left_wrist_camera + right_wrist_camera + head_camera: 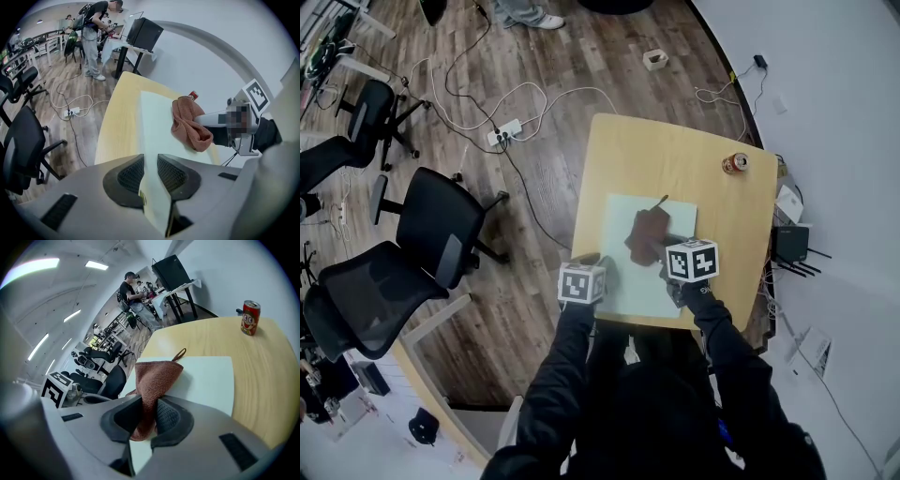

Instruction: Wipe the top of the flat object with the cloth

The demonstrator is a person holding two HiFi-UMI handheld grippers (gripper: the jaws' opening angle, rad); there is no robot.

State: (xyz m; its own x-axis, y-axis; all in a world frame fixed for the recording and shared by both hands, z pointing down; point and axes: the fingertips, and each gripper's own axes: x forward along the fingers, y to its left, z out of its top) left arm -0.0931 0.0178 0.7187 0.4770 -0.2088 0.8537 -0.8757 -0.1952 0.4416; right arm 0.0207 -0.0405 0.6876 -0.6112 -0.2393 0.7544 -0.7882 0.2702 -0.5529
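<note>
Pale wooden tabletop [675, 150] fills the space ahead of me. My left hand-held gripper [150, 176] is pinched on the near edge of the thin pale-green flat sheet [628, 281], which stretches away from its jaws. Just right of it, the rust-brown terry cloth [649, 236] sits bunched on the sheet, its near end clamped in my right hand-held gripper [149, 416]. If my left pinch loosens, wiping could drag or buckle the sheet. Only a small fold is gripped, so the cloth could pull free. A wide stroke could knock the red drinks can [735, 163] standing well beyond and right of that hand-held gripper.
</note>
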